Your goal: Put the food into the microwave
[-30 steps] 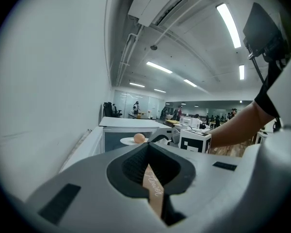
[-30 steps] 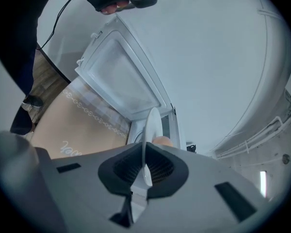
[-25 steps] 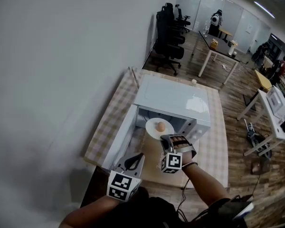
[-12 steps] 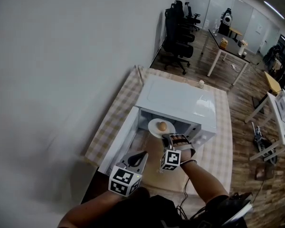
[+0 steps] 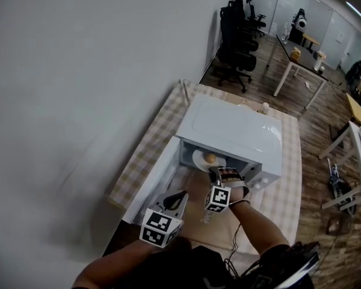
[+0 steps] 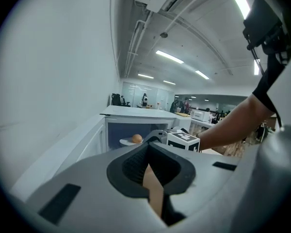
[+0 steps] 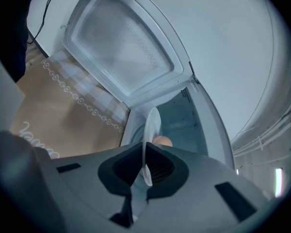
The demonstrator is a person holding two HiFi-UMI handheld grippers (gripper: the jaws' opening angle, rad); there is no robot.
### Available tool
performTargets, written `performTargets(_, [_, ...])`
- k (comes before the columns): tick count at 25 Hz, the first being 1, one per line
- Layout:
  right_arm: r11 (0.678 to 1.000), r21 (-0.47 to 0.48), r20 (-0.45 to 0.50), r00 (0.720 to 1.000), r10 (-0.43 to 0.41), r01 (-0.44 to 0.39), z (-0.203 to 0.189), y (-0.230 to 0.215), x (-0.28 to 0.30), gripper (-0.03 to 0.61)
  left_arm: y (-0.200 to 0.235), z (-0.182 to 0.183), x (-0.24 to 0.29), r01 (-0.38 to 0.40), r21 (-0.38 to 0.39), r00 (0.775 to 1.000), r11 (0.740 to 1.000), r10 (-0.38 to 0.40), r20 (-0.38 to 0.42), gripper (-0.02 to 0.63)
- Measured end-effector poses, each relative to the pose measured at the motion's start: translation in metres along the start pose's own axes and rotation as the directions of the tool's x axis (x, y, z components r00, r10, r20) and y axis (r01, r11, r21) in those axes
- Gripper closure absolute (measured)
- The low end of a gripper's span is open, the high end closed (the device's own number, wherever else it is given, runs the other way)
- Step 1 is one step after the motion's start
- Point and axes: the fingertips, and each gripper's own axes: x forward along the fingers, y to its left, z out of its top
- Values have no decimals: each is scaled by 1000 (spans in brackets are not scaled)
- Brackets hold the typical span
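Food (image 5: 210, 158), one small round brown piece, lies on a white plate (image 5: 200, 161). The right gripper (image 5: 216, 173) holds this plate by its near rim. In the right gripper view the fingers (image 7: 160, 166) pinch the rim, and the plate (image 7: 150, 127) shows edge-on with the food (image 7: 161, 141) just behind it.

The plate is at the open mouth of the white microwave (image 5: 234, 128). I cannot tell if it already rests on the floor inside. The cavity behind the plate holds nothing else that I can see. The door (image 5: 149, 182) is swung fully open to the left, and its inner side faces the right gripper view (image 7: 121, 42).

The microwave stands on a desk (image 5: 145, 146) with a checked cloth. A brown mat (image 5: 195, 218) lies in front of it.

The left gripper (image 5: 180, 195) hovers just beside the open door, near the mat, and touches nothing. Its fingers (image 6: 131, 166) are pressed together with nothing between them. From its view the food (image 6: 137, 139) and plate (image 6: 126, 142) stand before the dark opening.
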Motion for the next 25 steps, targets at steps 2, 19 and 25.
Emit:
performTargets(2, [1000,8,-10,1000,9,-9,-5,0,8,560,1,0,4,-7,27,1000,1000,7,-4,606])
performTargets(19, [998,-5,-47,997,60,-60,-32,5,55,557,12,-6,29,-70,11,997,998,70,-26,606])
performTargets(25, [996,-3,-57,995,85,-85,-38,10,66,558,13,-8,29,-85,8,996,996,85,-39,606])
